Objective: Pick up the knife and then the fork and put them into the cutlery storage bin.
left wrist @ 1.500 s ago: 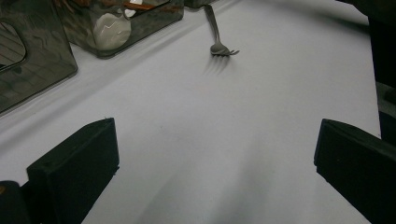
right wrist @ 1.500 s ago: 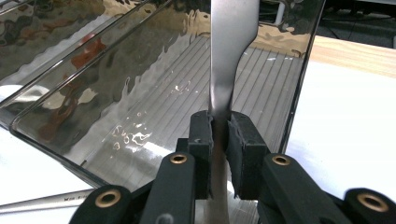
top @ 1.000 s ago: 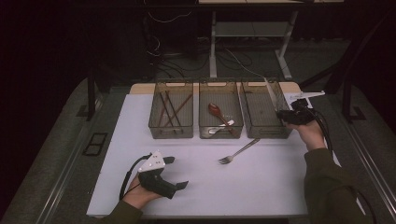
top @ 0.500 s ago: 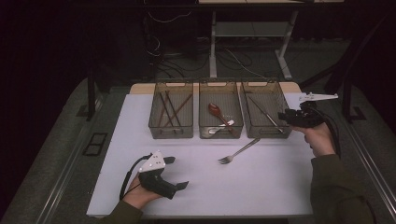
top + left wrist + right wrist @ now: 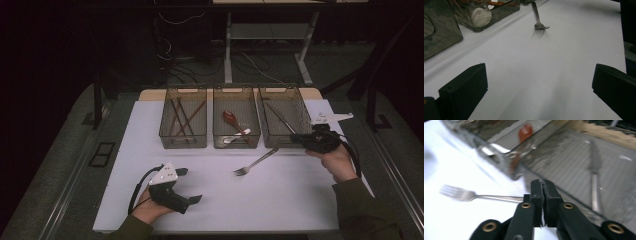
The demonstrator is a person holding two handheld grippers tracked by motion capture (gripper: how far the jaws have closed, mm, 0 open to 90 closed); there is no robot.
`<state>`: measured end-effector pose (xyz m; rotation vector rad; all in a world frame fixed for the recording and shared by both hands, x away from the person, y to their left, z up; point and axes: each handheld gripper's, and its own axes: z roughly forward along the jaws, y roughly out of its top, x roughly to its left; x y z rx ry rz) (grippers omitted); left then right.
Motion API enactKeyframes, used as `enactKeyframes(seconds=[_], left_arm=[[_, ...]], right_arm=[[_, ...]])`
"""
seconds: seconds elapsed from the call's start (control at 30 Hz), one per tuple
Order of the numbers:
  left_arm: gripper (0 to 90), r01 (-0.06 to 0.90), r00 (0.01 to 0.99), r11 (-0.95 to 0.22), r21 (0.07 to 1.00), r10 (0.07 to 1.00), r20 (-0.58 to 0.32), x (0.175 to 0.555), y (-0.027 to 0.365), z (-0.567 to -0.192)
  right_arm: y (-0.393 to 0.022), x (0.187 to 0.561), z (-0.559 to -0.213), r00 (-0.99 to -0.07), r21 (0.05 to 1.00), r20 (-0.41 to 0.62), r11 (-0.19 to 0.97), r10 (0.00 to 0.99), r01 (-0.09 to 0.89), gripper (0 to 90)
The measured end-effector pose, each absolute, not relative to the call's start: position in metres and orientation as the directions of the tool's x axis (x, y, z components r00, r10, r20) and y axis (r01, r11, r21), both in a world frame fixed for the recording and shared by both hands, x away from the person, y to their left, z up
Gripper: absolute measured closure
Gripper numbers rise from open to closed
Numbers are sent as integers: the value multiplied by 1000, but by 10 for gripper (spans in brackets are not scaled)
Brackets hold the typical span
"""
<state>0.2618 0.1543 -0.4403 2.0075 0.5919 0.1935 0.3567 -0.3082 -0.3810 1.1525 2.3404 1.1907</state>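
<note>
A silver fork (image 5: 255, 163) lies flat on the white table (image 5: 300, 200), tines toward the person, its handle tip just left of the right gripper (image 5: 296, 138), whose jaws have just closed together, empty. The left gripper (image 5: 192, 186) rests wide open, well apart from it.

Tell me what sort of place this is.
Probably a lab or workshop set up for recording: a white table with three clear bins for sorting cutlery, and loose cables on the dark floor behind.

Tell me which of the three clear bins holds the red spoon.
The middle bin: the red spoon lies in it with a pale spoon, while the left bin holds brown sticks and the right bin a metal utensil.
</note>
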Motion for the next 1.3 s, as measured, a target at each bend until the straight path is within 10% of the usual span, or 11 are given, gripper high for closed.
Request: enactKeyframes(seconds=[1.3], left_arm=[[0, 329, 869, -392, 859, 481, -114, 262, 154, -441]], right_arm=[[-236, 386, -445, -701, 639, -4, 541, 713, 546, 894]])
